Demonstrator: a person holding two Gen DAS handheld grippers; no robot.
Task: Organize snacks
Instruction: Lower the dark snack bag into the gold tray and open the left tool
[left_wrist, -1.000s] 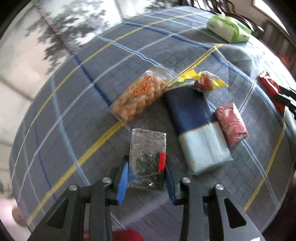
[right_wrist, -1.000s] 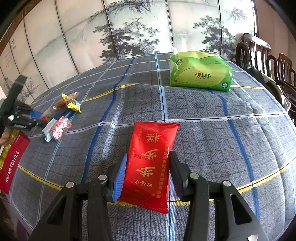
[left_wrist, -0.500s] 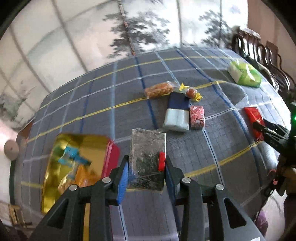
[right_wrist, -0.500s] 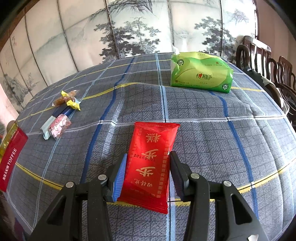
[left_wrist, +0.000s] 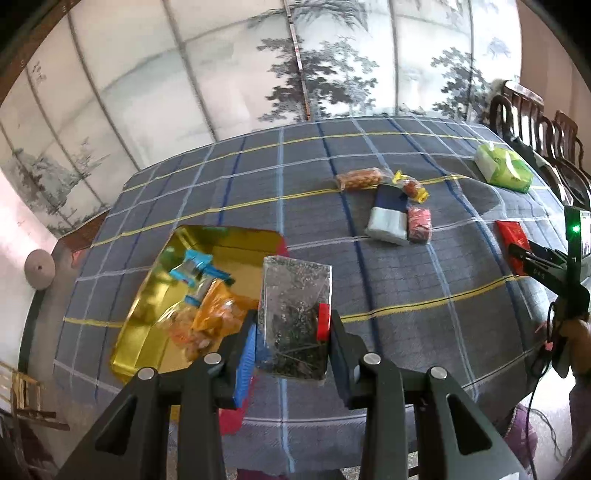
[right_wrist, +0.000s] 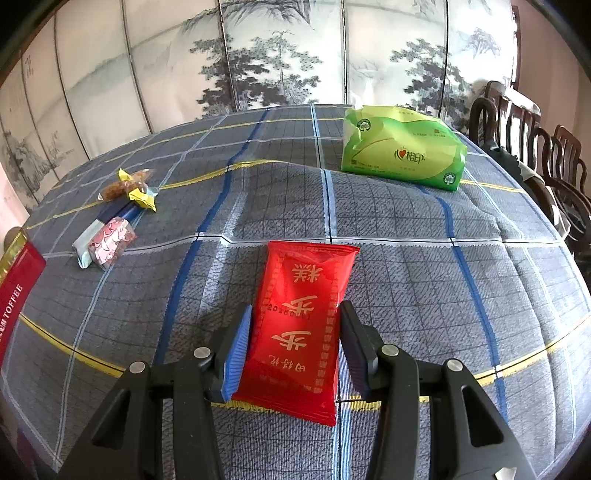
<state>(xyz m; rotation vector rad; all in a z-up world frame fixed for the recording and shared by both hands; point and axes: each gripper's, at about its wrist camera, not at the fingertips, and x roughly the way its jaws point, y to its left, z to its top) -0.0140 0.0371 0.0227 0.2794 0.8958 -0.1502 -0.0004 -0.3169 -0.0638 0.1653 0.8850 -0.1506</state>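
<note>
Left wrist: fingers (left_wrist: 251, 343) clamp seaweed packet (left_wrist: 295, 317) | right fingers (right_wrist: 240, 350) clamp red packet (right_wrist: 301, 328)

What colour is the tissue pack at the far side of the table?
Green, with white ends; the tissue pack shows best in the right wrist view.

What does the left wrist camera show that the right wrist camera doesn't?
Only the left wrist view: the open gold tin's inside with snacks, and the left gripper shut on a clear packet. Only the right wrist view: the right gripper closed on the red packet, seen close. Both: the green tissue pack, the snack cluster, the plaid cloth.
</note>
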